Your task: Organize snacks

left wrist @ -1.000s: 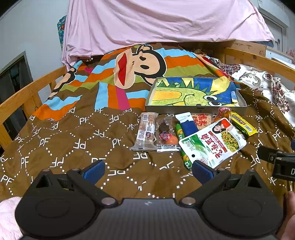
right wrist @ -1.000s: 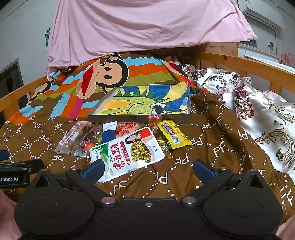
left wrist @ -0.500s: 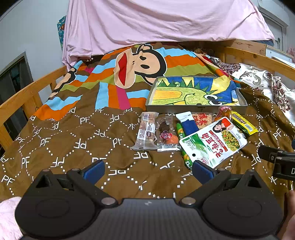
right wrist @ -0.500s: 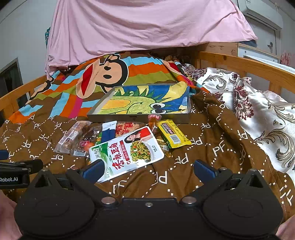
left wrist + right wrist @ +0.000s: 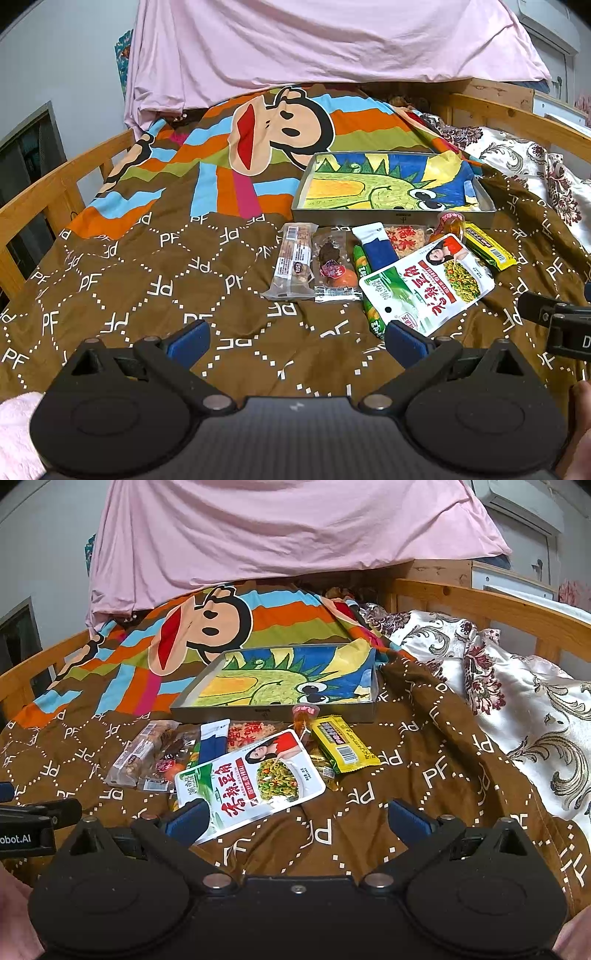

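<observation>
Both claws (image 5: 295,339) (image 5: 295,818) remain spread; snacks (image 5: 428,280) unmoved.

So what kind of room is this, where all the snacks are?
Most likely a bedroom. The snacks lie on a bed: a monkey blanket spread inside a wooden bed rail, with a flowery quilt bunched alongside and a pink sheet hanging behind.
</observation>
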Demonstrator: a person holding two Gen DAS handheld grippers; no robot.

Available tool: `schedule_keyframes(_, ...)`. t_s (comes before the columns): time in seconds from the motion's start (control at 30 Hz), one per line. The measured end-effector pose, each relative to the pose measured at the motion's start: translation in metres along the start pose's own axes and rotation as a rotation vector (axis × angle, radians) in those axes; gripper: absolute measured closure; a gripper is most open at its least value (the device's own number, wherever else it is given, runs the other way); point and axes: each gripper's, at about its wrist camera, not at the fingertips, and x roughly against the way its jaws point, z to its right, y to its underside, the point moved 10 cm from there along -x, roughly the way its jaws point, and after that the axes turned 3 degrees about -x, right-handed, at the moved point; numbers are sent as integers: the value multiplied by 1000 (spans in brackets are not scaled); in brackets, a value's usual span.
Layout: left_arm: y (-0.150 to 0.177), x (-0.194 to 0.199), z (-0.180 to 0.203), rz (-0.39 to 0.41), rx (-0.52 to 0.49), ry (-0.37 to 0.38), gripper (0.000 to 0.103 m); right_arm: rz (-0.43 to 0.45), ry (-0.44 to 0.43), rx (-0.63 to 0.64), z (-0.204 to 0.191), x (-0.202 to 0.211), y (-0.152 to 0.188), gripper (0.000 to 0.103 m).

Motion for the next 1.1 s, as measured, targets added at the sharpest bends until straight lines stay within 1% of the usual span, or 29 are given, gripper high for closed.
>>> schedule_keyframes(0.13,3,-1,-2,-5,2,-1,1,-5,4,-1,1,0,-1,1)
schedule_keyframes(0.27,2,-6,-6,-32,23,2,1,-40,0,-8,1,-3,-1,1)
schedule_keyframes(0.4,0,-11,-9,-76,65,50,1,-70,3,-3,-3,-7,2,1)
schedule_keyframes(0.5,0,-19,-13,-119,102,69,1,-97,-5,14,-7,-10,2,1)
schedule_keyframes(0.67,-2,-35,-19,-189,138,98,1,-107,-21,100,-16,-16,-4,1)
schedule_keyframes(0.8,-8,-52,-22,-226,128,91,1,-92,-48,198,-24,-25,-12,1)
schedule_keyframes(0.93,-19,-67,-25,-239,71,93,1,-60,-98,271,-33,-36,-22,1)
schedule_keyframes(1.03,-30,-80,-32,-232,34,72,1,-55,-140,273,-41,-48,-26,1)
schedule_keyframes(1.1,-35,-88,-35,-241,22,77,1,-83,-170,254,-48,-61,-27,1)
